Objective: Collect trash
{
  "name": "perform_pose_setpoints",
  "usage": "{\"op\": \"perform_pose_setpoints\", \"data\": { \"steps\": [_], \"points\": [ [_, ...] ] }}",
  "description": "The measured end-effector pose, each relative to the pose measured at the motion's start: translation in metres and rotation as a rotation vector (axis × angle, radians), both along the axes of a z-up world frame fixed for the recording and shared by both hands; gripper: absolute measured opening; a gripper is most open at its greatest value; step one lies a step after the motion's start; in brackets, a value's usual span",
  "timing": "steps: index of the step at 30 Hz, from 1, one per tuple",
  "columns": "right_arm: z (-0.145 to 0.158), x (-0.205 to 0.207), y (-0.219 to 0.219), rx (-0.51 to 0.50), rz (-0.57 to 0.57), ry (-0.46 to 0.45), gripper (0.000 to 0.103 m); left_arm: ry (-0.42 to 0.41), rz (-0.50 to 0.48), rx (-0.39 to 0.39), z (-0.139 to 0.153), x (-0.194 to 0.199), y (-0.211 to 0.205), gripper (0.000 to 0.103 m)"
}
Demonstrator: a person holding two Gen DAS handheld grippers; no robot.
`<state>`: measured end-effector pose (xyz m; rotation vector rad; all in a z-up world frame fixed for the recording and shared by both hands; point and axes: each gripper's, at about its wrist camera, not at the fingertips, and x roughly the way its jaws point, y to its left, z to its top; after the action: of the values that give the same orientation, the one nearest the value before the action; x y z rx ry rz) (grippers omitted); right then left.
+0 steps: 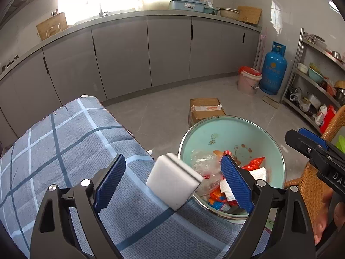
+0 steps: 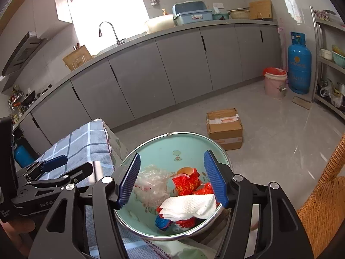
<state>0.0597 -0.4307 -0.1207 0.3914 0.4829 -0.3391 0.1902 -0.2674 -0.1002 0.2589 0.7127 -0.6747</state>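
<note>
Left hand-held gripper (image 1: 172,183) gapes around our sponge (image 1: 174,181); right (image 2: 172,180) spread over basin (image 2: 151,149). Next, tip sponge in.

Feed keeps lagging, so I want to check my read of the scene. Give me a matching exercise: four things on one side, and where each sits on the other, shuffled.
Things:
1. white sponge block
2. white paper towel
3. cardboard box
4. blue gas cylinder

Places:
A. on the floor out past the basin
B. standing by the wall beside the pink bucket
C. in the basin, on top of the red wrappers
D. between the open left fingers, at the edge of the checked cloth

Pairs: 1-D, 2-C, 3-A, 4-B
</note>
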Motion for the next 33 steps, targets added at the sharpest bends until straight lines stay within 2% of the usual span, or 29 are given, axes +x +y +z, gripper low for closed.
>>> {"op": "perform_pose_setpoints", "data": {
  "steps": [16,33],
  "points": [
    [0.025,-0.024,0.025,-0.032,0.004,-0.031,0.066,-0.019,0.019,-0.065,0.025,-0.019,0.033,0.089],
    [0.03,-0.025,0.035,-0.044,0.016,-0.032,0.067,-0.025,0.034,-0.078,0.029,-0.021,0.044,0.09]
  ]
}}
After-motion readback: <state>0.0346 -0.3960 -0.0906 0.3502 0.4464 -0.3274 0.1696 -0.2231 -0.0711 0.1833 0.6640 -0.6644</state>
